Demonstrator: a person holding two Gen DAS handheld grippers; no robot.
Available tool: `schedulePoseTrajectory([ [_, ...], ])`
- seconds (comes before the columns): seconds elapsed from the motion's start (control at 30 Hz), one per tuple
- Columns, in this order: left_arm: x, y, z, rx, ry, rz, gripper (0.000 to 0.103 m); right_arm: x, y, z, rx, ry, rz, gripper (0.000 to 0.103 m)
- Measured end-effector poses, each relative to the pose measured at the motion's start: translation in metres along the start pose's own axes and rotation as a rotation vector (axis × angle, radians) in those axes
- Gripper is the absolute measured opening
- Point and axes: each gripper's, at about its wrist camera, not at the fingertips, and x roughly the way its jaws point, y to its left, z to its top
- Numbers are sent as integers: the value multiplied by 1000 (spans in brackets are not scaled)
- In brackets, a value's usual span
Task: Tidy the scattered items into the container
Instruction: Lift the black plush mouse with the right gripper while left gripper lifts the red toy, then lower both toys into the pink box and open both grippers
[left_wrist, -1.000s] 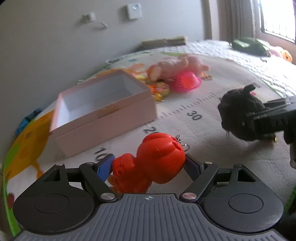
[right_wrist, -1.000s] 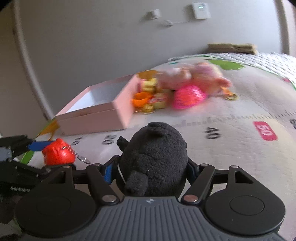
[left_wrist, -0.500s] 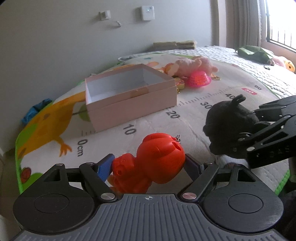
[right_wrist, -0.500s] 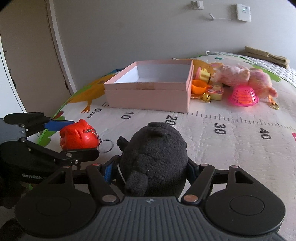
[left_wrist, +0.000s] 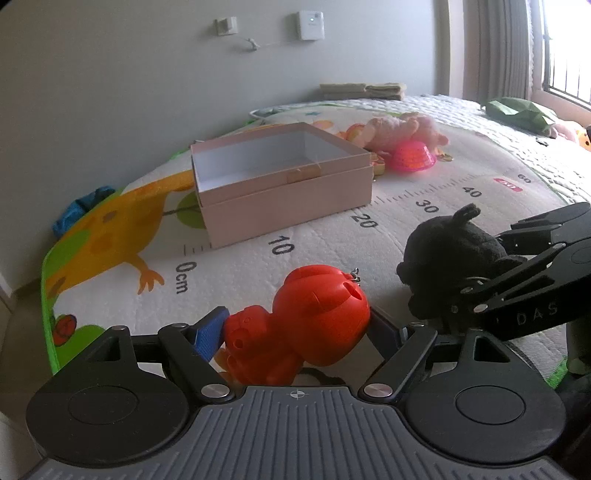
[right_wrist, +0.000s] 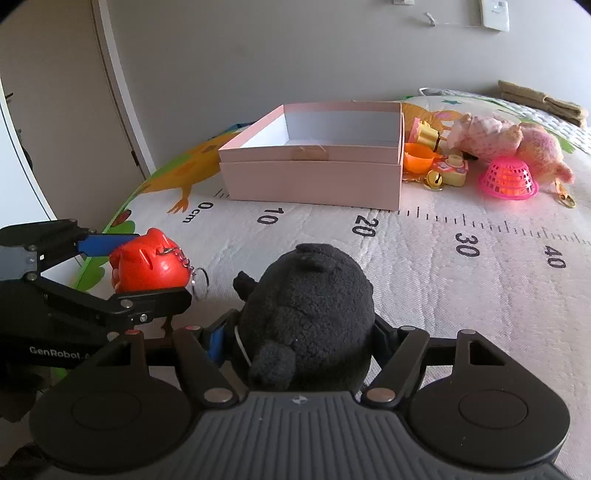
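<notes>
While both toys are gripped and the pink box (right_wrist: 314, 173) sits well ahead on the play mat (right_wrist: 480, 280), the main danger is a drop on the way. The left gripper (left_wrist: 295, 332) has its jaws fairly wide, clamped on the red pig toy (left_wrist: 314, 325); that hard, rounded plastic could squirt out, and its dangling key ring (right_wrist: 199, 280) could snag the box rim. The right gripper (right_wrist: 303, 332) squeezes the black plush toy (right_wrist: 310, 306), which may sag loose. Side by side, the two grippers could also bump each other over the empty box.
</notes>
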Motion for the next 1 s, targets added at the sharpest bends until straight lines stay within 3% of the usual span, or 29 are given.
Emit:
schedulePoseTrajectory([
  [0.17,-5,4,3,-14,-16,0,85,-6,0,3,-11,-8,44,71],
  [0.27,-12,13,21,-21,-73,35,85,-12,-4,22,-28,-41,83,71],
  [0.4,-11,32,65,-35,-194,85,85,-15,-19,74,-85,-128,55,71],
  [0.53,19,57,123,-99,-261,60,85,-1,-41,140,-106,-239,6,71],
  [0.67,69,88,175,-223,-227,-58,85,30,-61,181,-80,-284,-8,71],
  [0.77,112,105,195,-295,-161,-117,85,62,-73,195,-73,-266,-5,71],
  [0.93,155,112,199,-279,-101,-116,85,104,-83,195,-107,-194,46,71],
  [1.0,162,113,198,-261,-98,-127,90,115,-85,193,-122,-170,90,84],
])
